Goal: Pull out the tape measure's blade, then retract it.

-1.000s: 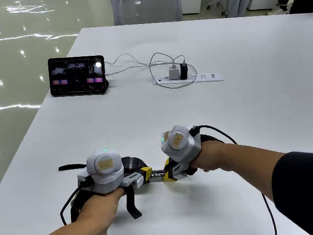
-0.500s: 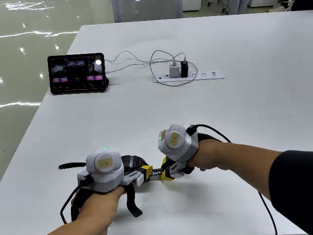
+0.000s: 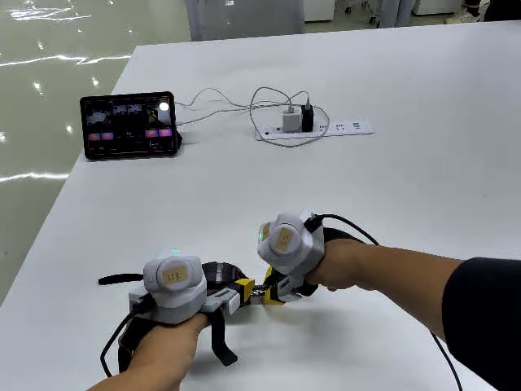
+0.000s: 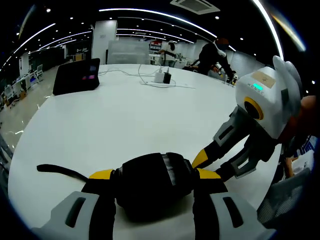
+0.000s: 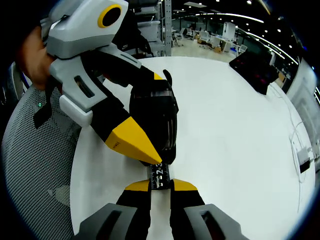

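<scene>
Pinching the barely-out blade (image 5: 160, 171) beside the tape measure (image 4: 150, 192) clamped in the left claw (image 4: 152, 175), the right claw (image 5: 160, 186) is probably just starting or finishing.

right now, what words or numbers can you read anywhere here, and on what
"2 2": on the blade, just ahead of the right gripper; the finer marks are too small to read.
Tablet screen: too small to read.
Tan top labels: blurred, unreadable.
Power strip: nothing legible.
</scene>
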Motion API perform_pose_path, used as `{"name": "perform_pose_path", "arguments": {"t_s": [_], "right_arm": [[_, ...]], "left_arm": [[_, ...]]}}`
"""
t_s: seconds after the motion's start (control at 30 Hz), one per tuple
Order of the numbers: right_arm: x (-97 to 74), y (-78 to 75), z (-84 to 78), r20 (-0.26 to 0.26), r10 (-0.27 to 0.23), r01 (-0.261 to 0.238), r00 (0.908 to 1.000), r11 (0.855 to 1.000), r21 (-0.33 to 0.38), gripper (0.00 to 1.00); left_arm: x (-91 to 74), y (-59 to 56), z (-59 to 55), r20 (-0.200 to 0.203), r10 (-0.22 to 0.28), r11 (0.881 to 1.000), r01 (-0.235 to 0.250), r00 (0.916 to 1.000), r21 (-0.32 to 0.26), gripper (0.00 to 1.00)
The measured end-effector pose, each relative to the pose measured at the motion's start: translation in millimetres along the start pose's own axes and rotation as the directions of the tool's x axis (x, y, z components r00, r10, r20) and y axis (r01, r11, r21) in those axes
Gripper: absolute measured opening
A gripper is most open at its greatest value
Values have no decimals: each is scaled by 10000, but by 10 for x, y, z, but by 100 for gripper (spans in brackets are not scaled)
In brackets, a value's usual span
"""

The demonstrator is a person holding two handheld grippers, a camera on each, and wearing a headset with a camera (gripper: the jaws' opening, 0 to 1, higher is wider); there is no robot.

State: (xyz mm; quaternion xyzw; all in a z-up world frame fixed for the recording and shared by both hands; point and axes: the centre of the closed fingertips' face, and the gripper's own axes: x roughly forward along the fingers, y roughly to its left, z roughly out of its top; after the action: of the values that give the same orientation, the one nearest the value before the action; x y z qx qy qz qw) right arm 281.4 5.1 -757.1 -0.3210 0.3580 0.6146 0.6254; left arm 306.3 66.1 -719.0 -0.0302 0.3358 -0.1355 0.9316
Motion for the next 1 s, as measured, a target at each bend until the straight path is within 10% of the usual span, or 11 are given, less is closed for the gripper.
{"name": "perform_pose_path", "arguments": {"t_s": [1.0], "right_arm": [[54,6,104,149,159,-156,9998,9996,-249,10]], "left_arm": [[-4,4,5,6,-6,10000,6,10000,-24,58]]}}
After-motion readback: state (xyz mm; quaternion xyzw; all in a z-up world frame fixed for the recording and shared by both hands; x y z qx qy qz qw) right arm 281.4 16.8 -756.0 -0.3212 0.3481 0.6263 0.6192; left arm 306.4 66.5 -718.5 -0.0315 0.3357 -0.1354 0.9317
